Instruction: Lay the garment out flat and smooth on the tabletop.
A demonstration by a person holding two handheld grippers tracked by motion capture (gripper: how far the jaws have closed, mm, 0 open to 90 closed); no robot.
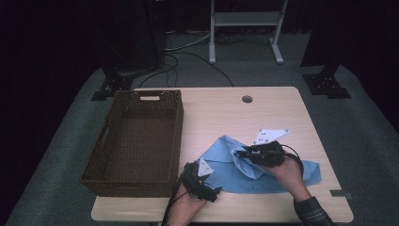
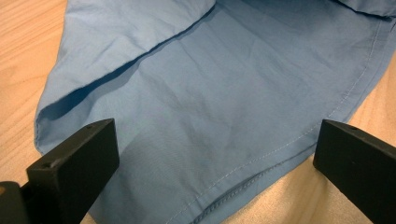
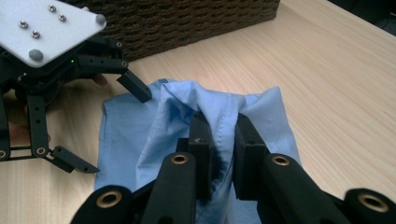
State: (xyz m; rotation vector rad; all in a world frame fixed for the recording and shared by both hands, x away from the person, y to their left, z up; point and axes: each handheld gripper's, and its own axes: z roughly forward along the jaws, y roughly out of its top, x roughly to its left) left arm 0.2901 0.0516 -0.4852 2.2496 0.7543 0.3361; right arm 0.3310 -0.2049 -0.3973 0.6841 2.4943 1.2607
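Observation:
A light blue cloth (image 1: 235,176) lies rumpled on the wooden table (image 1: 263,113), right of the basket. My right gripper (image 1: 240,153) is shut on a raised fold of it; in the right gripper view the jaws (image 3: 222,135) pinch a stitched edge and hold it a little above the table. My left gripper (image 1: 214,181) sits at the cloth's near left corner. In the left gripper view it stands open (image 2: 215,154), its wide jaws straddling the hemmed cloth (image 2: 210,93) without pressing on it. The right gripper view also shows the left gripper (image 3: 109,123) open at the cloth's edge.
A dark brown woven basket (image 1: 141,136) with nothing in it stands on the left half of the table, close to the left gripper, and its wall (image 3: 187,23) shows in the right gripper view. A cable hole (image 1: 247,99) sits near the far edge. Bare wood lies behind the cloth.

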